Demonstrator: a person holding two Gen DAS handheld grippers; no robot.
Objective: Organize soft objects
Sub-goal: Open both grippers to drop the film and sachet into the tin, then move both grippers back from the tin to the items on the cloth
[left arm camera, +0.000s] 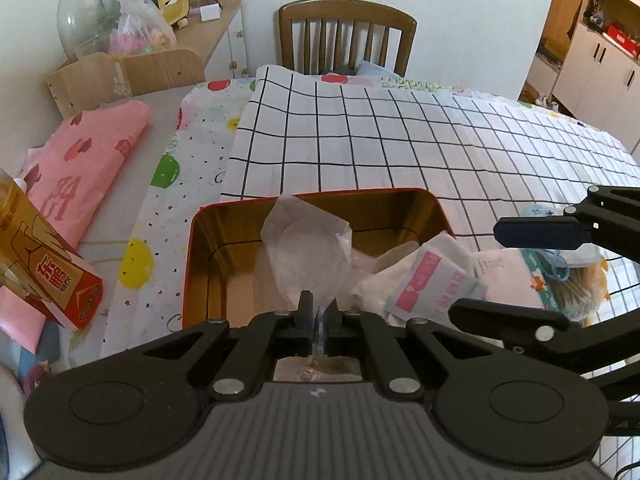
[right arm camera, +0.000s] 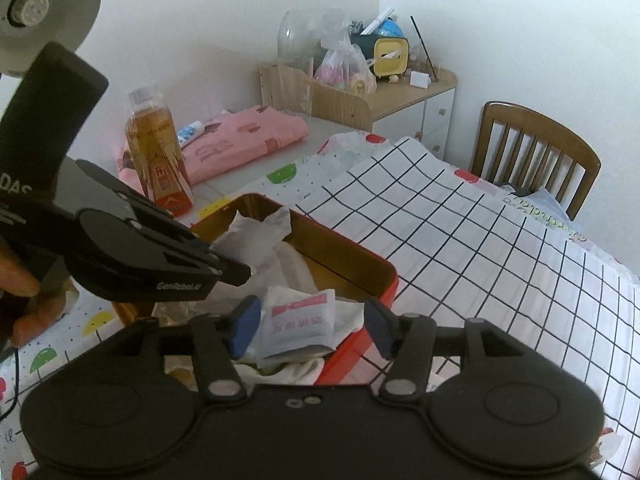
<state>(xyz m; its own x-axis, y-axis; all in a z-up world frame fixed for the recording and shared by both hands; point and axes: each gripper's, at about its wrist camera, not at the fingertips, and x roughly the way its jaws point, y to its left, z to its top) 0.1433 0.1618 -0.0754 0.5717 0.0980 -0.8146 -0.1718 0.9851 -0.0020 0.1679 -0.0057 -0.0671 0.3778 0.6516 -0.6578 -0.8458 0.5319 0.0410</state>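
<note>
A red tin box with a gold inside (left arm camera: pixel 200 264) (right arm camera: pixel 360 258) stands on the table. My left gripper (left arm camera: pixel 318 320) is shut on a clear plastic packet (left arm camera: pixel 306 252) and holds it upright over the box; the packet also shows in the right wrist view (right arm camera: pixel 256 236). A white sachet with pink print (left arm camera: pixel 432 284) (right arm camera: pixel 298 322) lies on other soft packets at the box's right side. My right gripper (right arm camera: pixel 310 330) is open just above that sachet, holding nothing. In the left wrist view its fingers (left arm camera: pixel 536 230) reach in from the right.
The table carries a white black-grid cloth (left arm camera: pixel 400 140) (right arm camera: pixel 480 248) over a dotted cloth (left arm camera: pixel 192 160). A folded pink towel (left arm camera: pixel 80 160) (right arm camera: pixel 236 144) and an orange drink bottle (left arm camera: pixel 36 256) (right arm camera: pixel 158 152) lie left. A bagged item (left arm camera: pixel 576 276) sits right. A wooden chair (left arm camera: pixel 346 36) stands behind.
</note>
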